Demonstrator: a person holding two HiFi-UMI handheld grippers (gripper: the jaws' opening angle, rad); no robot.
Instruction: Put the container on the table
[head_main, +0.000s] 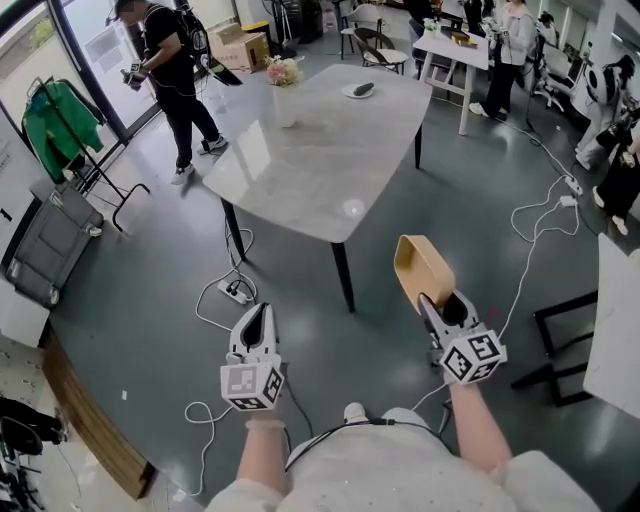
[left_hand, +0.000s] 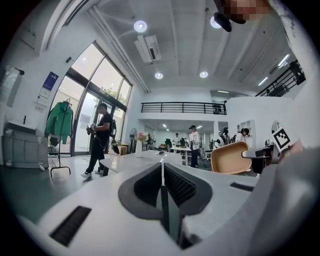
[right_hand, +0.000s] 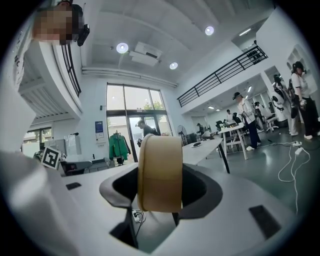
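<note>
Left gripper (head_main: 257, 312) and right gripper (head_main: 447, 303): white shells, black jaw linings, marker cubes (black-on-white squares); pale top worn.

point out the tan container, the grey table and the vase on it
tan container (head_main: 420, 268), head view, on its side wall
grey table (head_main: 330, 150), head view, bare part of its top
vase (head_main: 285, 108), head view, white body

The container (head_main: 422, 270) is tan, the table (head_main: 330, 140) pale grey, the jacket (head_main: 50, 125) green.

Tan container (right_hand: 161, 172) on edge at frame centre, clamped between the dark jaws of the right gripper (right_hand: 160, 186), grey table (right_hand: 202, 149) behind it to the right, green jacket (right_hand: 118, 146) hanging centre-left by tall windows (right_hand: 131, 107), white cable (right_hand: 291, 161) on the floor at right, people (right_hand: 302, 100) standing far right.
</note>
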